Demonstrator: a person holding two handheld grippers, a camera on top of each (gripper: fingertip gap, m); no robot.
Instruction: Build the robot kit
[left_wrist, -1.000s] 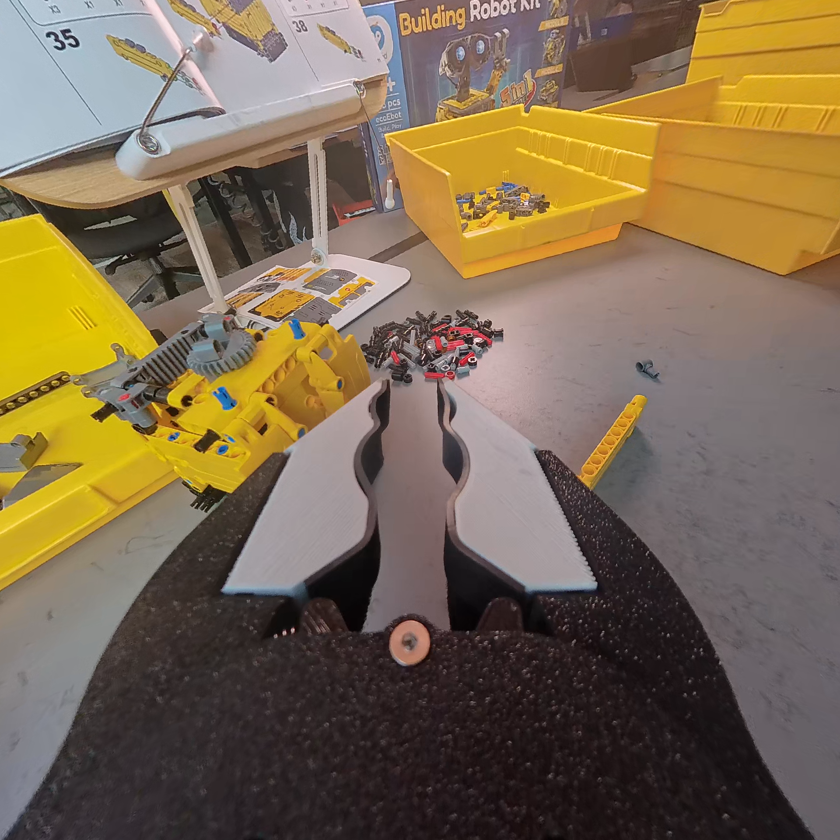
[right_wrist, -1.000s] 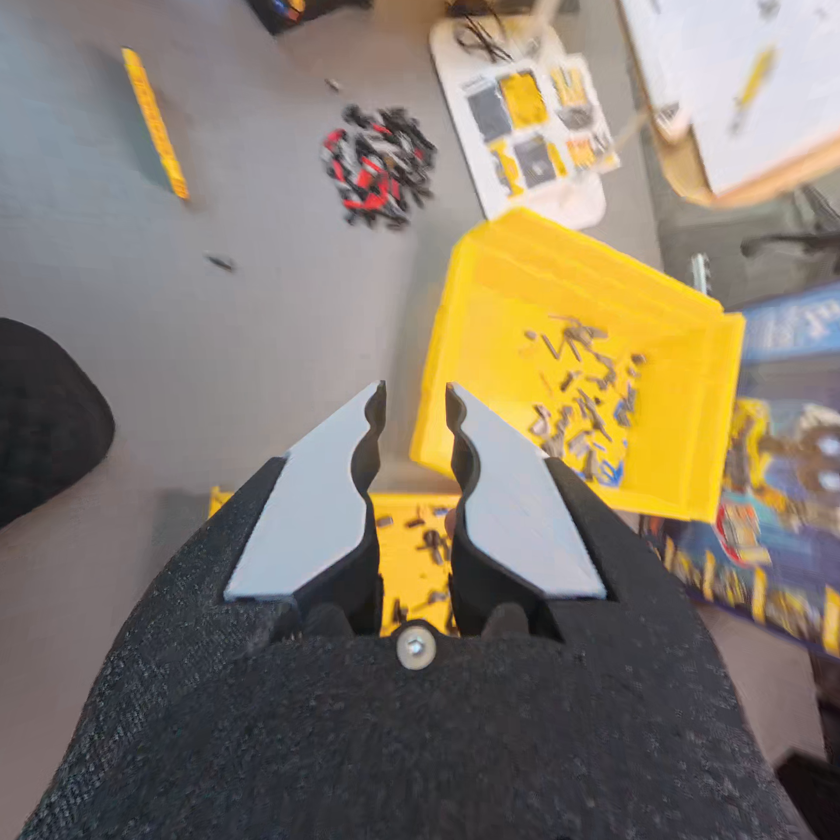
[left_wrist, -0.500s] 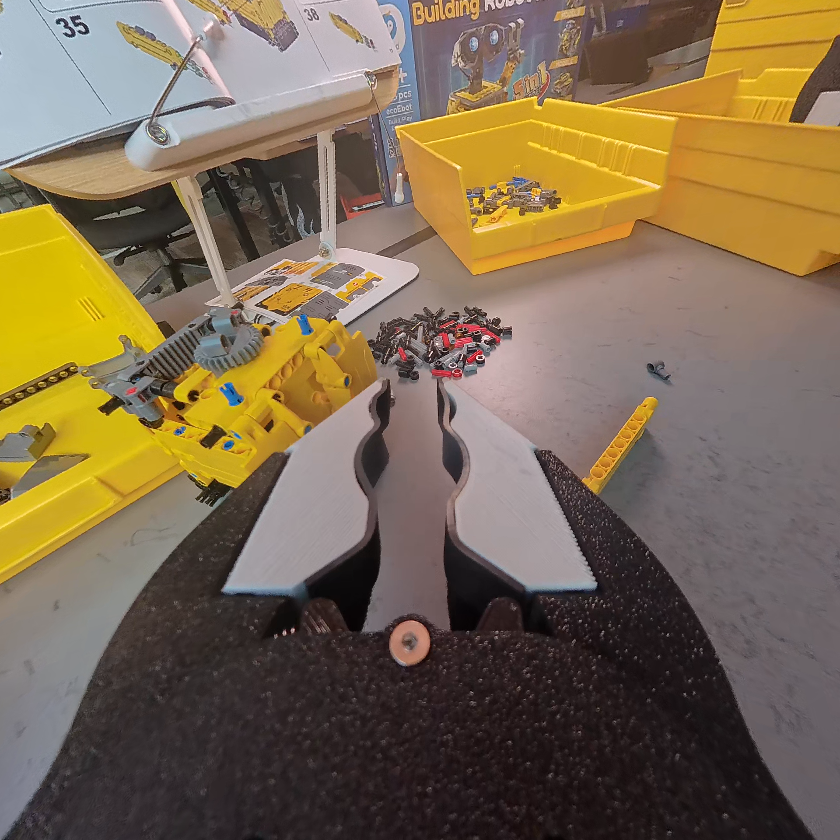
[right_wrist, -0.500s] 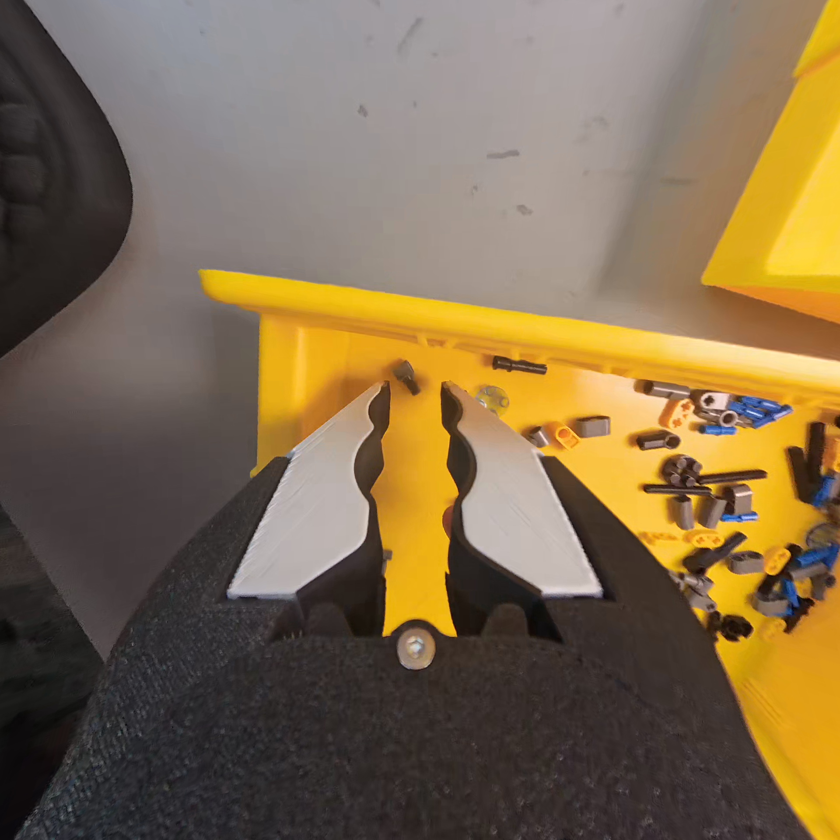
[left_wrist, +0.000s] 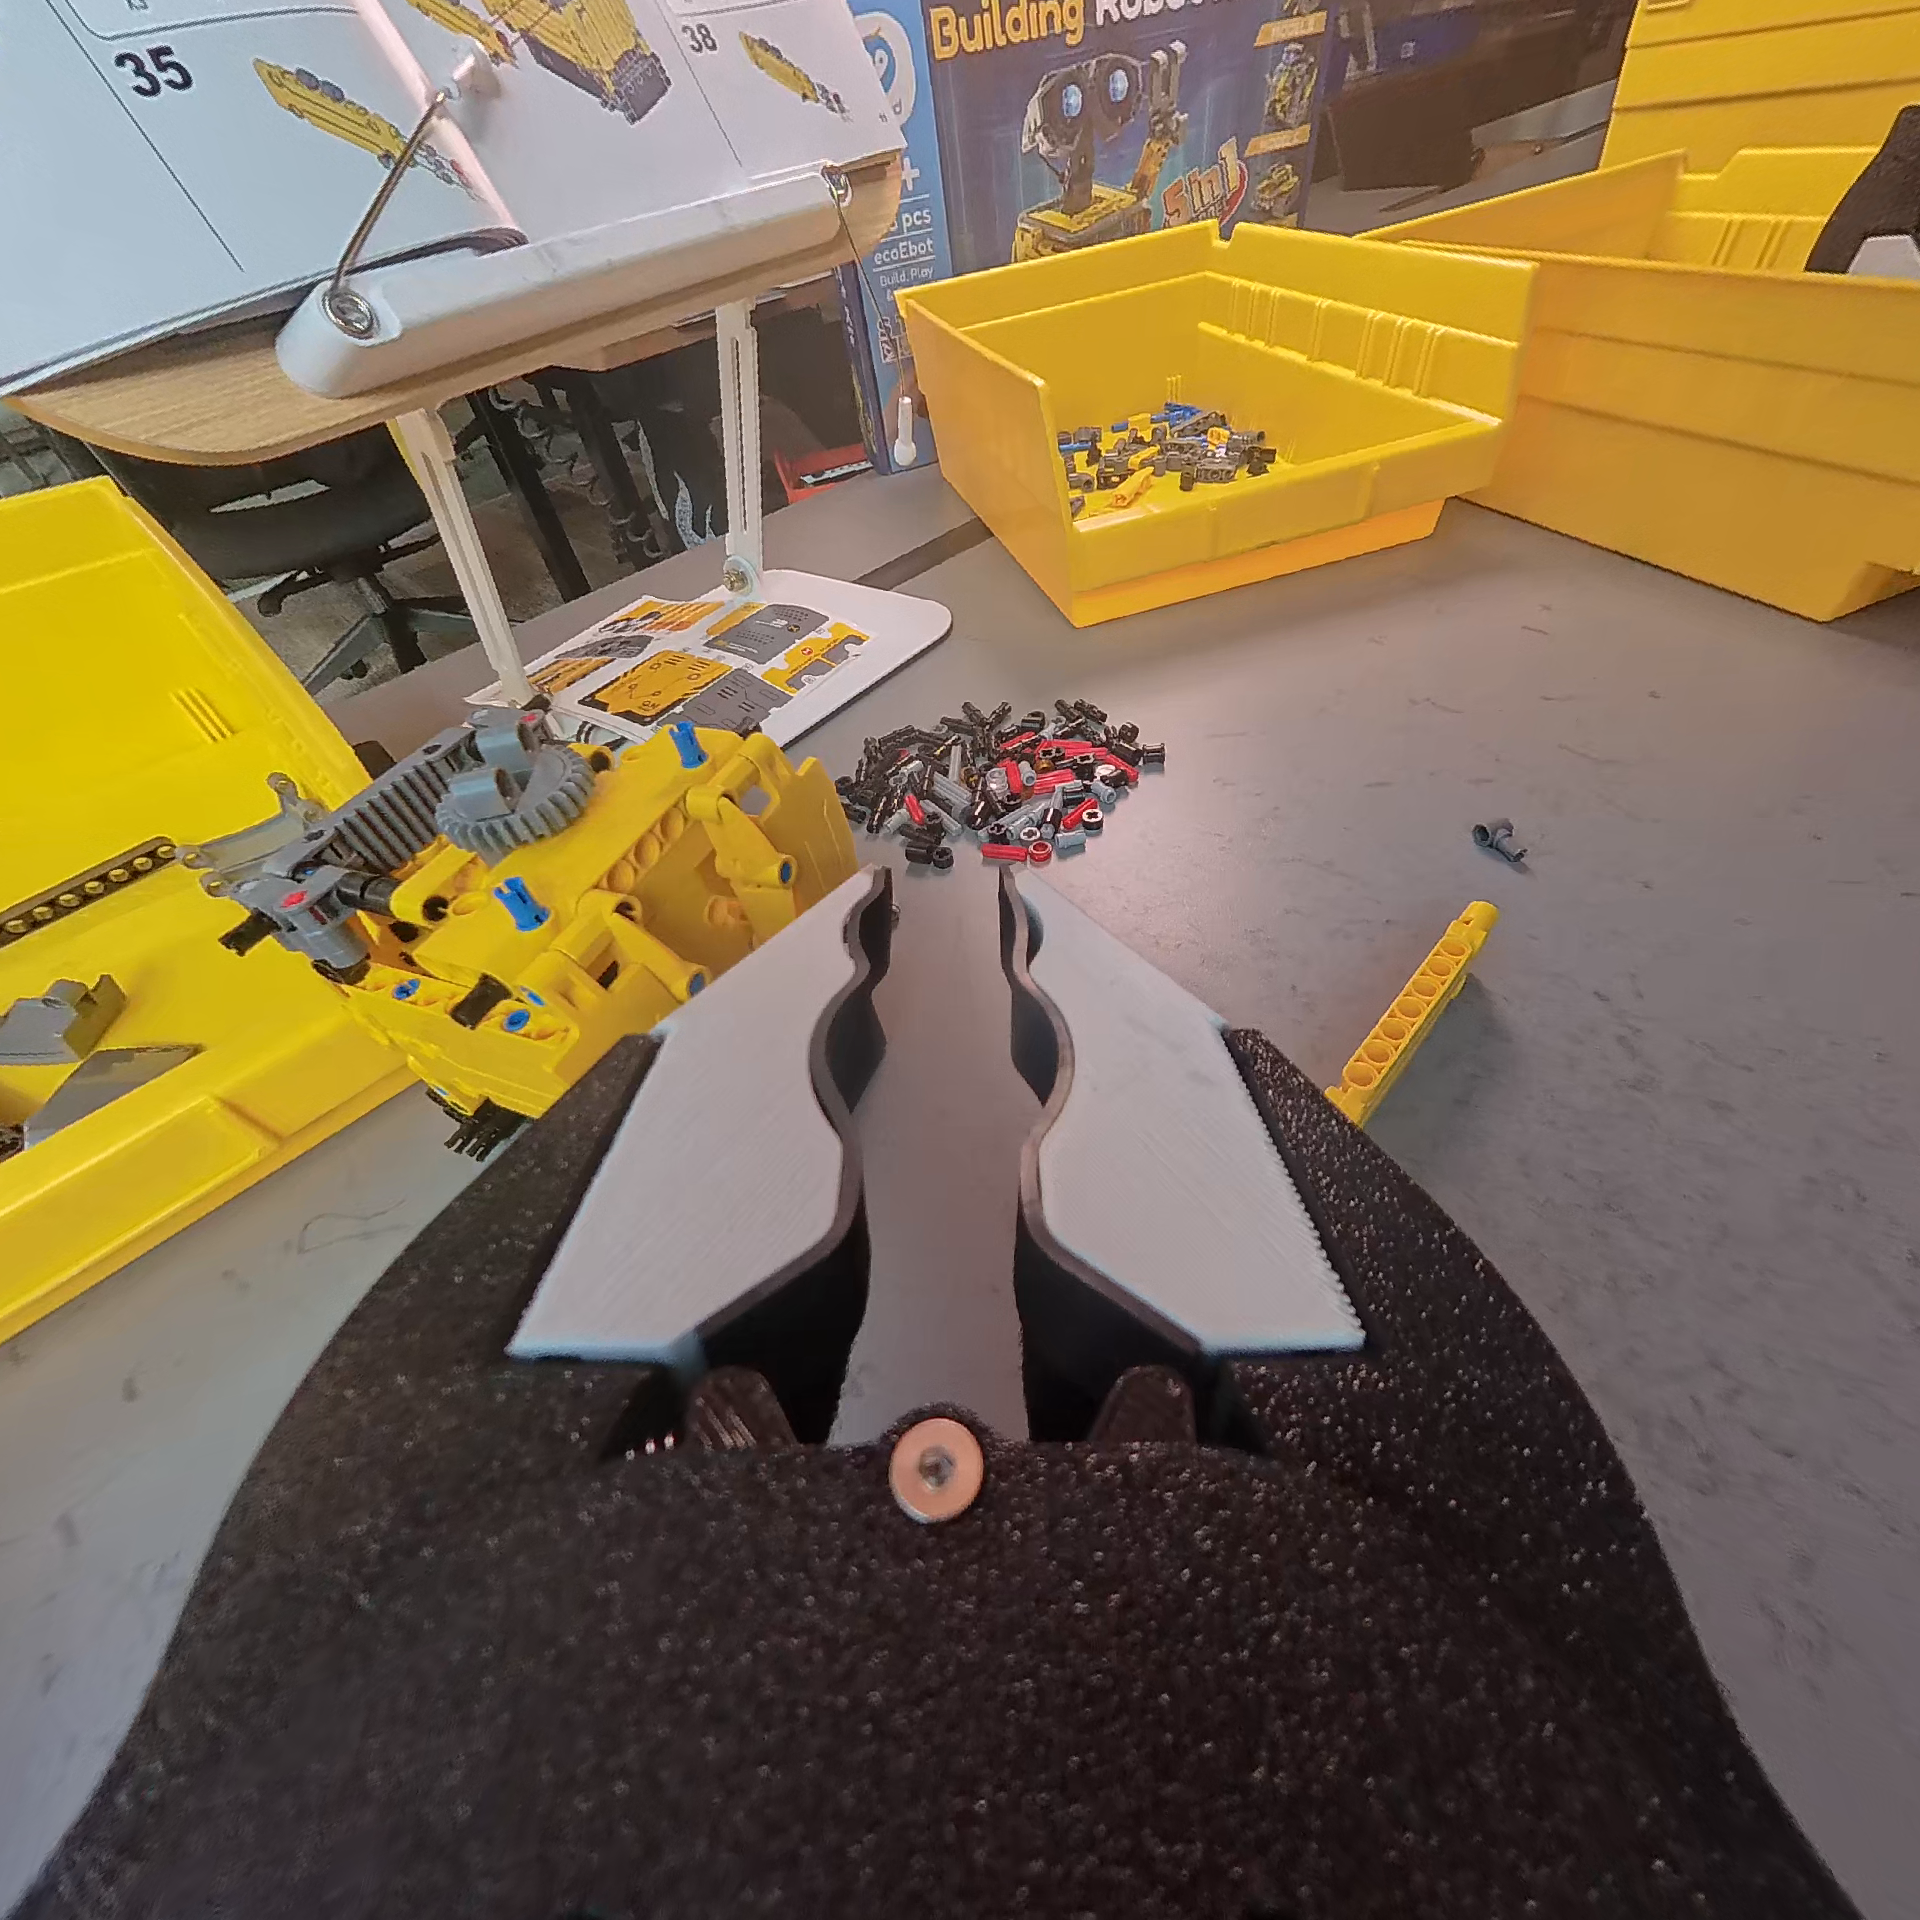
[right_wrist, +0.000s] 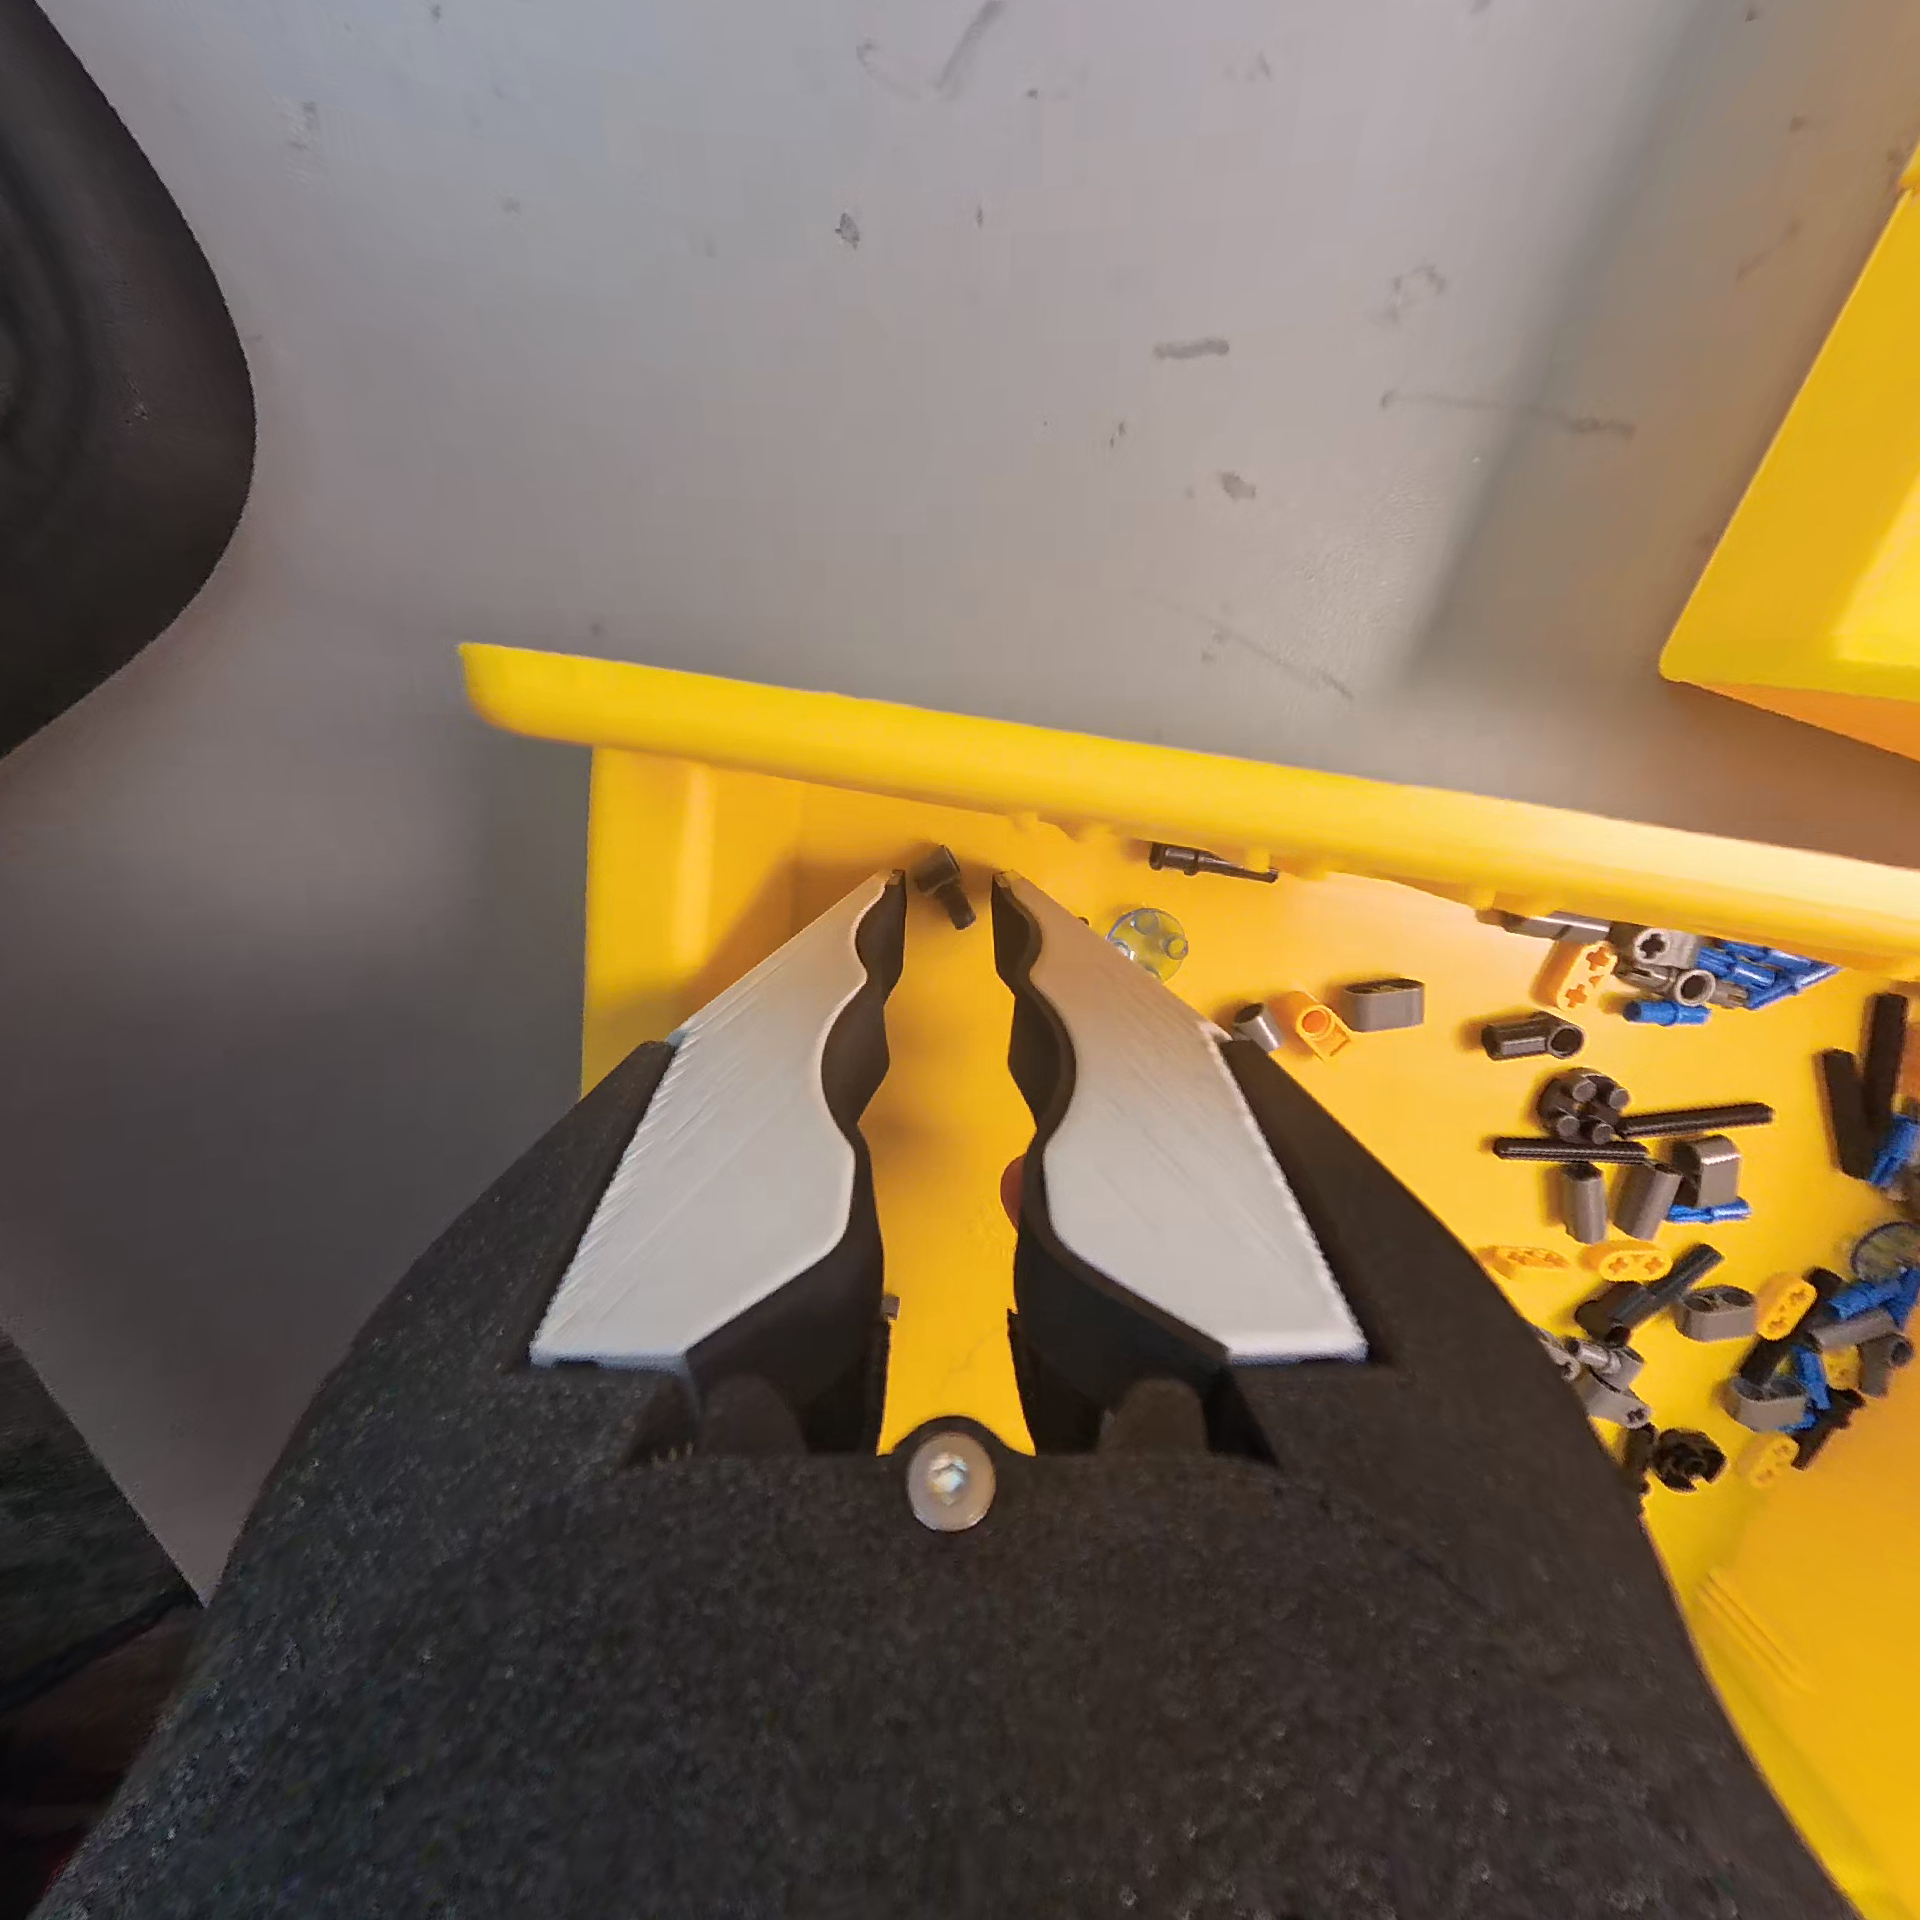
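I see the right hand-held gripper (right_wrist: 945, 883) narrowly parted inside a yellow bin (right_wrist: 1039, 748), a small black pin (right_wrist: 948, 883) lying between its fingertips, ungripped.

Counter (left_wrist: 1558, 1195): a grey, scuffed surface is seen.
Model (left_wrist: 582, 914): a yellow brick assembly with grey gears is placed beside a yellow tray (left_wrist: 156, 1039).
Loose pins (left_wrist: 997, 779): black, red and grey pieces are heaped near the model.
Yellow beam (left_wrist: 1418, 1008): it is laid flat, apart from the heap.
Parts bin (right_wrist: 1039, 769): small black, grey and blue pieces are kept inside.
Booklet stand (left_wrist: 582, 301): an open instruction booklet is clipped on it.
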